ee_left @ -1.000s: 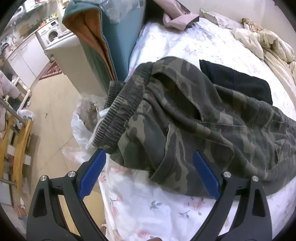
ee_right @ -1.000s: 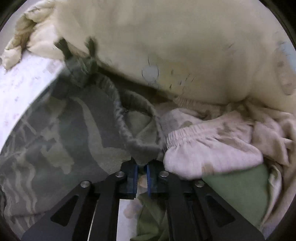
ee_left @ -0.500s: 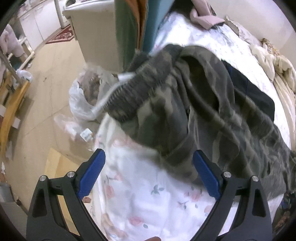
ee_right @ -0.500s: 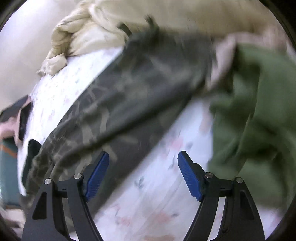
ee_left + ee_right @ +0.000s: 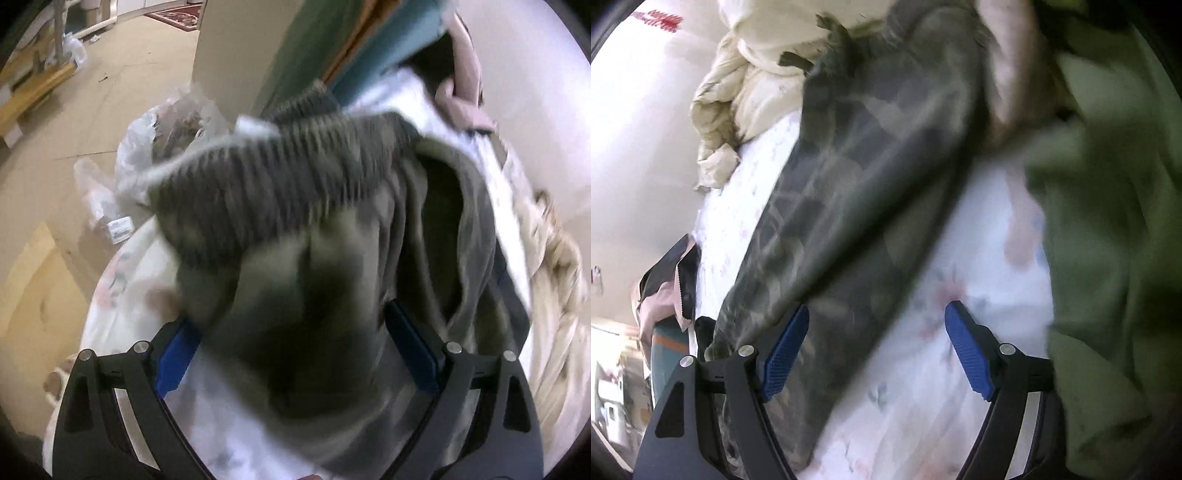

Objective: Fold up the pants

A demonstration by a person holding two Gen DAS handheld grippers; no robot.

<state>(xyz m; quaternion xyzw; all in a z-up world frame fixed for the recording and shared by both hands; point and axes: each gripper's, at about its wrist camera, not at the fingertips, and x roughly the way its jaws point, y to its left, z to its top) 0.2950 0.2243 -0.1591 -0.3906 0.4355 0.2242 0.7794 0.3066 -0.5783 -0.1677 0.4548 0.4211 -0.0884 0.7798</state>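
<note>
The camouflage pants lie on the white floral bed sheet; their ribbed waistband is near the bed's corner. My left gripper is open, its blue pads on either side of a bunched part of the pants just below the waistband. In the right wrist view the pants' leg stretches across the sheet. My right gripper is open and empty over the leg's lower edge and the sheet. Both views are motion-blurred.
An olive-green garment lies at the right of the leg. A cream duvet is bunched by the wall. Beside the bed corner are a plastic bag on the floor, a beige cabinet and teal cushions.
My right gripper let go of the pants' cuff, opened and pulled back along the leg. My left gripper moved forward so the pants' waist end now lies between its open pads.
</note>
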